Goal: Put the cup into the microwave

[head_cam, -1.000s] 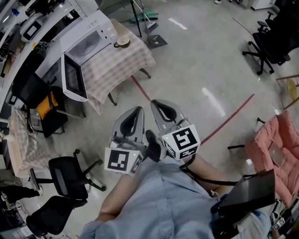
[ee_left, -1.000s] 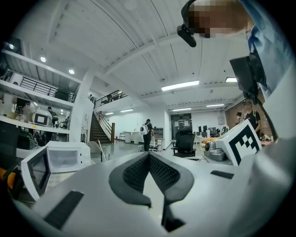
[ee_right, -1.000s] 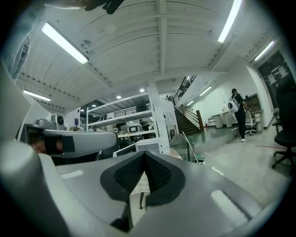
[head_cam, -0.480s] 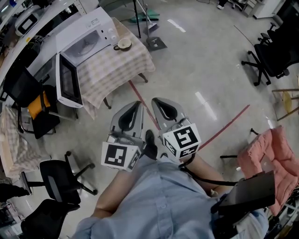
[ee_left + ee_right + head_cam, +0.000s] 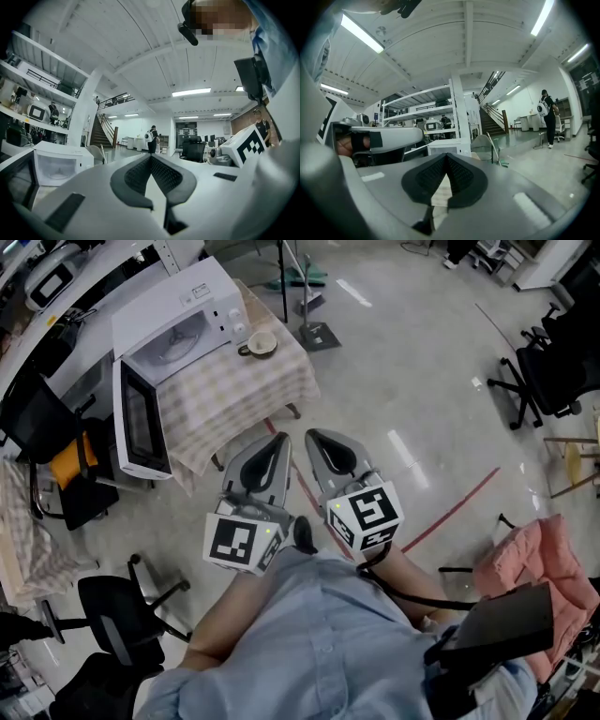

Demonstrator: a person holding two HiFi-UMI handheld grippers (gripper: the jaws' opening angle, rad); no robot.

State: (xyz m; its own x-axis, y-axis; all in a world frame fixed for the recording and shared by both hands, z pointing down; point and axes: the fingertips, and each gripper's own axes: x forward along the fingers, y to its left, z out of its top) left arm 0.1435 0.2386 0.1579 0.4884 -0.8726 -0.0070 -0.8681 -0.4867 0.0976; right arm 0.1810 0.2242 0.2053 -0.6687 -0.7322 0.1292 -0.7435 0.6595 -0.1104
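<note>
The cup (image 5: 260,343), beige with a dark rim, stands on the checked tablecloth table (image 5: 234,395), just right of the white microwave (image 5: 173,320). The microwave's door (image 5: 141,432) hangs open toward the left. Both grippers are held side by side in front of the person, short of the table and pointing at it. My left gripper (image 5: 277,442) is shut with nothing in it, its pads meeting at the tip (image 5: 150,157). My right gripper (image 5: 315,437) is shut and empty too (image 5: 446,155). The microwave (image 5: 61,164) shows low at the left in the left gripper view.
Black office chairs (image 5: 122,615) stand at the lower left and more at the right (image 5: 548,371). A pink-draped chair (image 5: 525,568) is at the right. Red tape (image 5: 441,507) crosses the floor. A stand's base (image 5: 317,334) sits beyond the table. A person with a backpack (image 5: 151,138) is far off.
The table, microwave and cup have slid nearer and lower in the head view as the person walks toward them. Both grippers stay shut and side by side.
</note>
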